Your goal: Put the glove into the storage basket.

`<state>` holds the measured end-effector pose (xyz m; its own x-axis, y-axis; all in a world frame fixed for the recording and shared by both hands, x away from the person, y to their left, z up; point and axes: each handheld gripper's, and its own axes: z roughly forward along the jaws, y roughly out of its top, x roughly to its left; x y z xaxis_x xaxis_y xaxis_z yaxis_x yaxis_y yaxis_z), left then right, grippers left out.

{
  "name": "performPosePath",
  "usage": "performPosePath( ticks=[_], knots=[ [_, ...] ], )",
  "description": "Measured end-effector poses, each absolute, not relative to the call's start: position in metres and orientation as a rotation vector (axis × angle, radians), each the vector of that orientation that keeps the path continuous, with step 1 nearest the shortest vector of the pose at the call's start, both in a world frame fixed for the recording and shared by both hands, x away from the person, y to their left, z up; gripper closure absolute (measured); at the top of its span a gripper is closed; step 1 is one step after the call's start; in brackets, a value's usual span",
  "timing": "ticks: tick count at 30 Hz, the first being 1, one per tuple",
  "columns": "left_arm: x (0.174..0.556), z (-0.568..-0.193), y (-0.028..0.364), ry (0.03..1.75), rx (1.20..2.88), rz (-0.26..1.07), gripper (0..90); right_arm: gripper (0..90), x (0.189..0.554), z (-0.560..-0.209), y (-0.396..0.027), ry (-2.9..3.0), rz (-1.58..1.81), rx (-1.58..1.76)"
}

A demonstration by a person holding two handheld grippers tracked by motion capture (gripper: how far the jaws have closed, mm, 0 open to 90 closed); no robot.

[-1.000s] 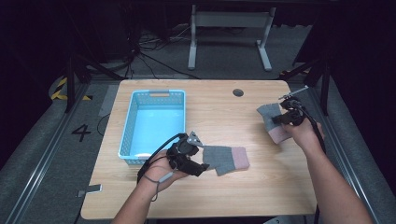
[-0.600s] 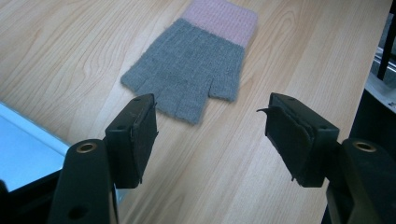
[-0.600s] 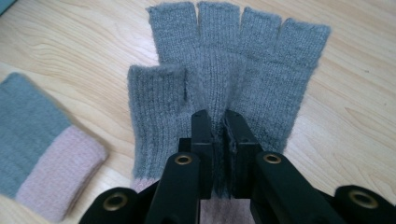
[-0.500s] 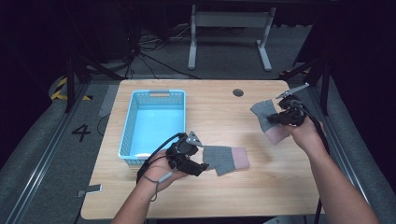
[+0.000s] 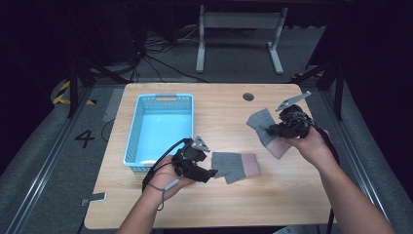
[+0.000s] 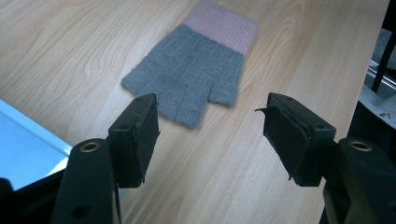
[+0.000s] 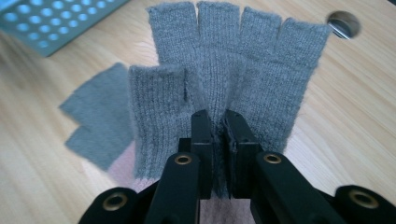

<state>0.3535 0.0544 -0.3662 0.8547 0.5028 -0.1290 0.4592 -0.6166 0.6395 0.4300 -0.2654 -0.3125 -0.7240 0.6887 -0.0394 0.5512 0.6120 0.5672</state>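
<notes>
Over a pale wooden table [image 5: 292, 195], the right gripper [image 7: 218, 122] pinches a grey knitted fingerless glove [image 7: 219, 70] aloft, while the left gripper [image 6: 210, 126] rests wide-jawed just short of a matching pink-cuffed glove [image 6: 196, 70] lying flat.

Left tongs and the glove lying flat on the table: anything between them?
Nothing. In the left gripper view only bare table separates the open left tongs from the flat glove.

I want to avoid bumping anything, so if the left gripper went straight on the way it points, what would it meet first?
Most likely the grey knitted fingerless glove with a pink cuff lying flat on the wooden table. The left gripper stands open just short of its finger ends, angled down; how near is unclear.
</notes>
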Motion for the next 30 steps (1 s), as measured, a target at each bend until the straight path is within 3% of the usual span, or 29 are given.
performPosePath(
  ticks=[14, 30],
  knots=[
    [0.348, -0.368, 0.056, 0.716, 2.341, 0.049, 38.0, 83.6, 0.413, -0.326, -0.222, 2.733, 0.815, 0.775],
    [0.348, -0.372, 0.057, 0.653, 2.312, 0.058, 51.2, 83.5, 0.401, -0.375, -0.187, 2.872, 0.667, 0.641]
  ],
)
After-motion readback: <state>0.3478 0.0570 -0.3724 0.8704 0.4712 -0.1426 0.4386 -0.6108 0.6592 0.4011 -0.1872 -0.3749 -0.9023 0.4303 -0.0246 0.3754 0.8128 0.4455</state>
